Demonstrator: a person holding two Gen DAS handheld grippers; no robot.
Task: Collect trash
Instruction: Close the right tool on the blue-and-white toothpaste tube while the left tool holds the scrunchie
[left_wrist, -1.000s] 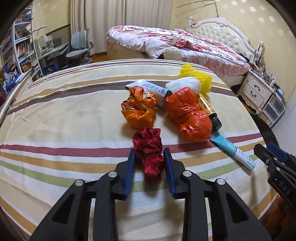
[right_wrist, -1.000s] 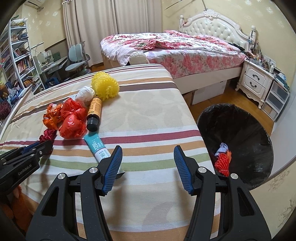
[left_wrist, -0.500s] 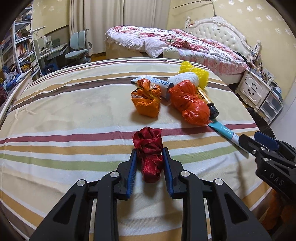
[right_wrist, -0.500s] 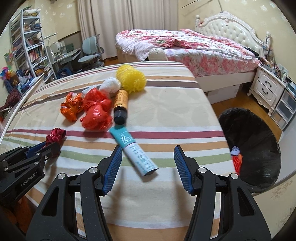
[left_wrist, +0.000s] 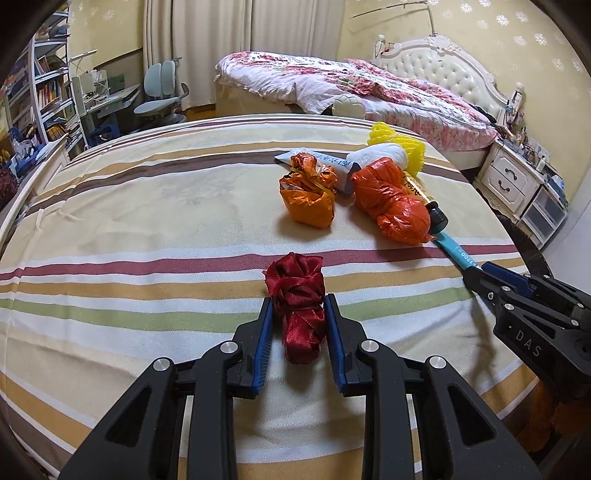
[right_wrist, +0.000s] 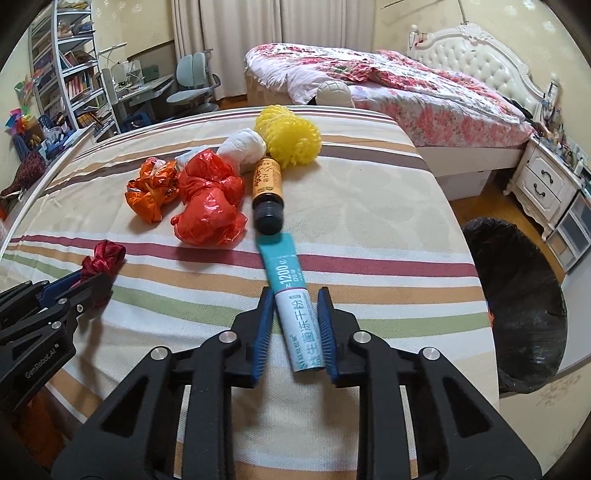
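The trash lies scattered on a striped table (right_wrist: 369, 206), with the black-lined bin (right_wrist: 517, 306) standing on the floor off the table's right edge, nearer the right hand than the left. That is the relation the coming move turns on: both pieces in hand must travel rightward over the table edge to reach the bin, and the right one has the shorter way.

The remaining pile sits farther up the cloth, well apart from both tools: an orange-red plastic bundle (right_wrist: 208, 206), a smaller orange wrapper (right_wrist: 151, 192), a yellow foam net (right_wrist: 290, 138), a white wad (right_wrist: 243, 146) and a brown bottle (right_wrist: 267, 192) lying with its dark cap toward the camera.

The teal-and-white sachet (right_wrist: 295, 295) lies directly ahead of the right gripper (right_wrist: 295, 325), its long axis running away along the fingers and tilted slightly to the left at the far end. The jaws have just been closing and now clamp its white near half between the blue pads, the teal end sticking out forward.

The dark red ribbon wad (left_wrist: 299, 314) sits straight ahead of the left gripper (left_wrist: 299, 332), its length along the fingers, pinched at its lower half while the top bulges free, resting on the cloth.
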